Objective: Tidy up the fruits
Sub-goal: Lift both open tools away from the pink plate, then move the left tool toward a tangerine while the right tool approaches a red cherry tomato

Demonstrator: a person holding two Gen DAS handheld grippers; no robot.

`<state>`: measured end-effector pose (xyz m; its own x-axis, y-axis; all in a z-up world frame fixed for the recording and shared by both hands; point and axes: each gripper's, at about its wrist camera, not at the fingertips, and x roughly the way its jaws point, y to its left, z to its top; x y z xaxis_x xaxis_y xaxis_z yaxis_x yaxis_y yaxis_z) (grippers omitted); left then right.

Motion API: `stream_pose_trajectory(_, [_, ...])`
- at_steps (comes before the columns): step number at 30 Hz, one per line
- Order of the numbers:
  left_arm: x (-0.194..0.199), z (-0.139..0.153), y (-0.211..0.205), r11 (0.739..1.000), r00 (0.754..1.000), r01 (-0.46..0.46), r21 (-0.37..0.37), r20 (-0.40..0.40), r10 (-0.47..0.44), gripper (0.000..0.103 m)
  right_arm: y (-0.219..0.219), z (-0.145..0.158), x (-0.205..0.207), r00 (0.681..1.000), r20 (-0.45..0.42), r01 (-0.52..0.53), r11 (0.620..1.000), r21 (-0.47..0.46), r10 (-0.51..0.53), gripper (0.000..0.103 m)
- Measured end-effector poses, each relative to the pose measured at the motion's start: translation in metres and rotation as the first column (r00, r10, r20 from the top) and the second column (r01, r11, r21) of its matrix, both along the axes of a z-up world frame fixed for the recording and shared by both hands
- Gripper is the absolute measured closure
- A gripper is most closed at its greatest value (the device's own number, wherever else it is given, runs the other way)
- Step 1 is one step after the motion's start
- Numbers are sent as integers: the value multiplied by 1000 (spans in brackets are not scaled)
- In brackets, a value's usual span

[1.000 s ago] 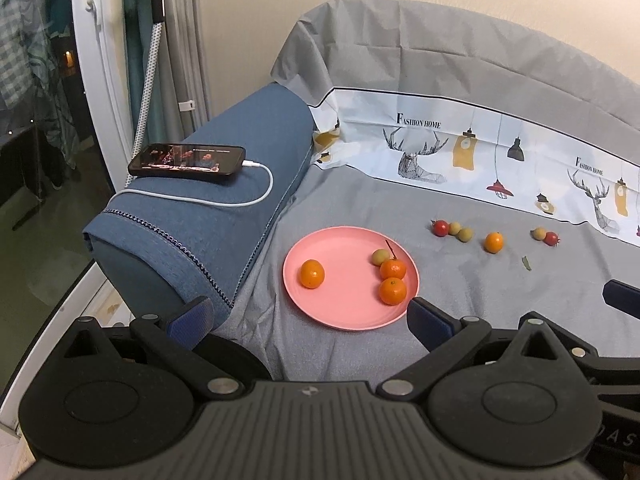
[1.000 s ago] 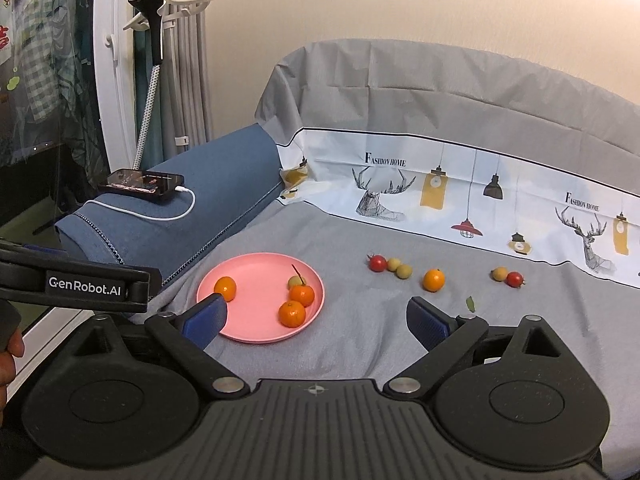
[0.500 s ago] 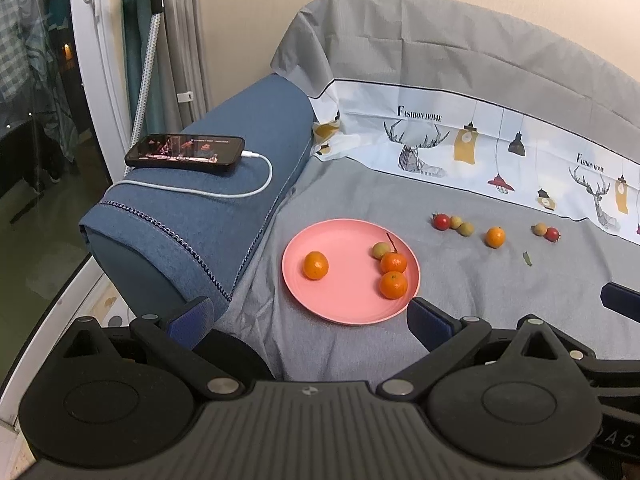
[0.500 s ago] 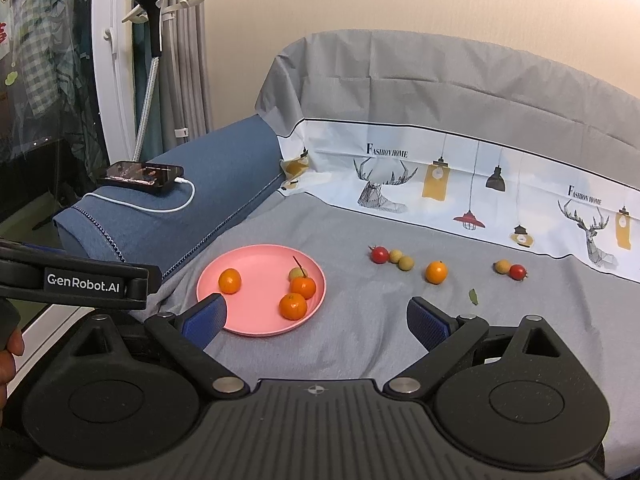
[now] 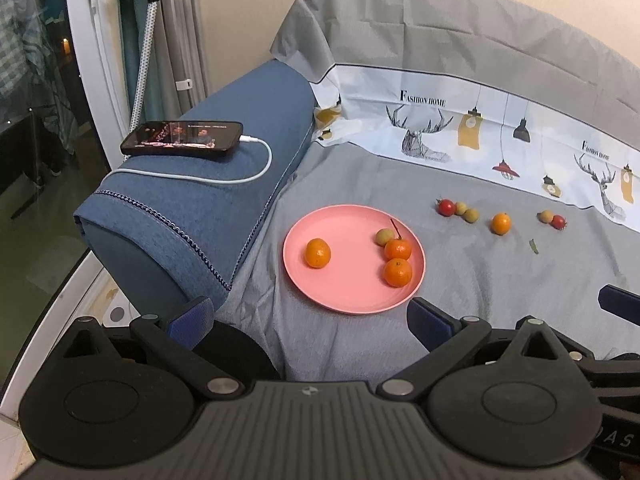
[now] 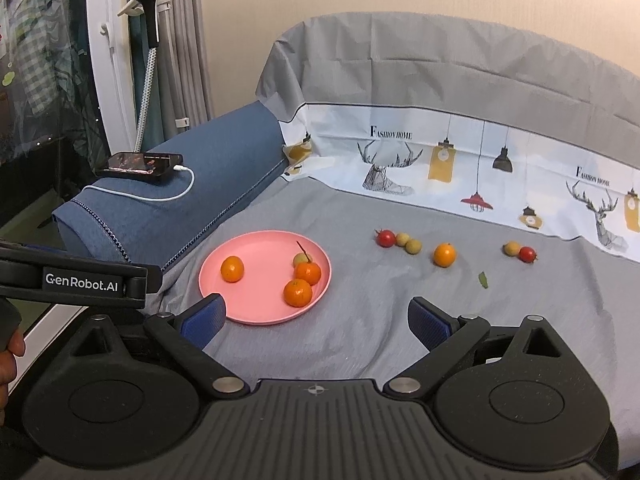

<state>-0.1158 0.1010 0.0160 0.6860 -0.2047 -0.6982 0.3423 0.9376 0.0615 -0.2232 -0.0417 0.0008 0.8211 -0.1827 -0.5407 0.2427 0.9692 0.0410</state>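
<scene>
Both claws, left claw point(image 5: 308, 320) and right claw point(image 6: 316, 318), hang spread and empty, drawn slightly back from the pink plate point(image 6: 256, 308) since a second ago; four fruits sit inside, a loose orange point(image 6: 444, 255) right of it.

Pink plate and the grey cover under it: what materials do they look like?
Pink plate: likely matte plastic or melamine, with uniform colour, a thin raised rim and no glare. Grey cover: thin woven fabric, judging by its soft wrinkles, fold creases and printed border.
</scene>
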Motion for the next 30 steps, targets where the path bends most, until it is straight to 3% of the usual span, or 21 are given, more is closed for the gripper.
stream_pose_trajectory(9, [13, -10, -16, 998, 999, 14, 54, -32, -13, 0, -21, -11, 5, 999, -9, 37, 998, 52, -37, 5])
stream_pose_trajectory(17, [36, -20, -51, 995, 995, 50, 90, -95, -42, 0, -63, -27, 2, 988, -18, 156, 983, 101, -155, 4])
stream_pose_trajectory(26, [73, -36, -150, 984, 969, 164, 68, -196, -148, 0, -143, -51, -1, 937, -51, 349, 932, 95, -346, 3])
stream_pose_trajectory(30, [99, -58, -210, 975, 938, 223, 21, -277, -209, 0, -187, -62, 8, 903, -61, 429, 899, 82, -425, 3])
